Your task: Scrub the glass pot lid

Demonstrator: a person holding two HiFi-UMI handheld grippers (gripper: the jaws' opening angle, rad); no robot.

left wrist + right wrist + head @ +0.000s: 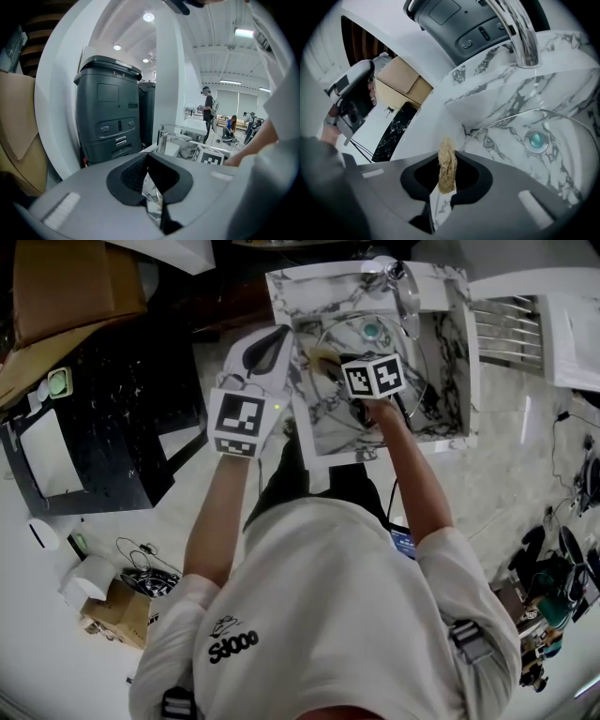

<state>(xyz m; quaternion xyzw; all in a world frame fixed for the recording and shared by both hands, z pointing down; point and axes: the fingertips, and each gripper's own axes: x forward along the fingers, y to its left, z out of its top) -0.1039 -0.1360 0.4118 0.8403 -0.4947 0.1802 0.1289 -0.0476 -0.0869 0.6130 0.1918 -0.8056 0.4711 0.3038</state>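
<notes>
The left gripper is held at the left rim of the marble sink, its jaws pressed together with nothing between them. A tan fibre scrubber is pinched upright between the jaws of the right gripper, which is held over the basin. The glass pot lid is seen inside the basin, its teal knob facing up, just beyond the scrubber. A chrome faucet is mounted on the far rim.

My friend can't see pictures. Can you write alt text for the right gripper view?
The right gripper's jaws pinch a tan fibrous scrubbing pad over a white marble-patterned sink, where a clear glass pot lid with a teal knob sits below a chrome tap.
</notes>
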